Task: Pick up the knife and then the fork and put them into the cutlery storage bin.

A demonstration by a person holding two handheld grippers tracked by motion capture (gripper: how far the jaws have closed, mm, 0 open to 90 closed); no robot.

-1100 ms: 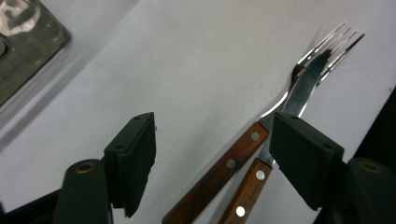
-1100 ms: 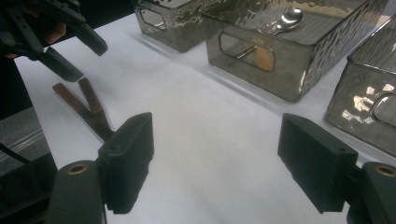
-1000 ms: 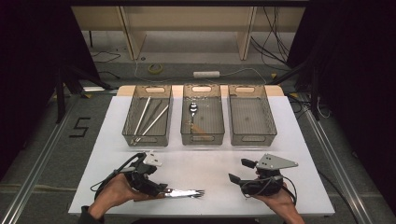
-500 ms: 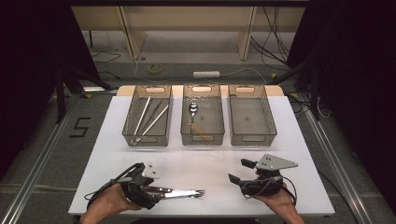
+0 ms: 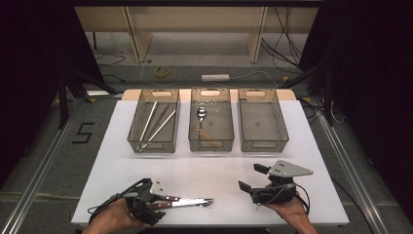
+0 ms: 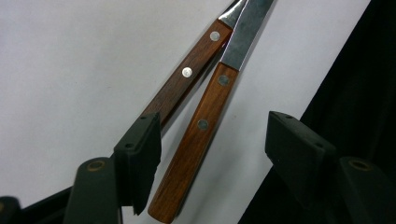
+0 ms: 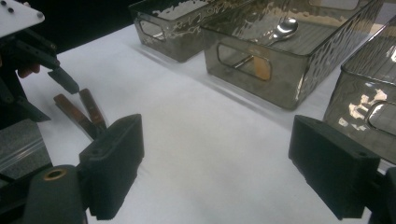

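Two wooden-handled utensils (image 6: 196,121) are seen lying on the table (image 5: 214,165), their handles between the parted, just-closing jaws of the left gripper (image 6: 215,140); nothing is clasped by the open right gripper (image 7: 224,163).

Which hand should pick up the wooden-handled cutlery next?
Left. The left gripper already has the wooden handles between its open jaws; the right gripper sits apart, holding nothing.

Three bins stand in a row at 12 o'clock on the table (image 5: 112,161). Two wooden-handled utensils (image 5: 180,201) lie side by side at 7 o'clock, near the table's front edge.
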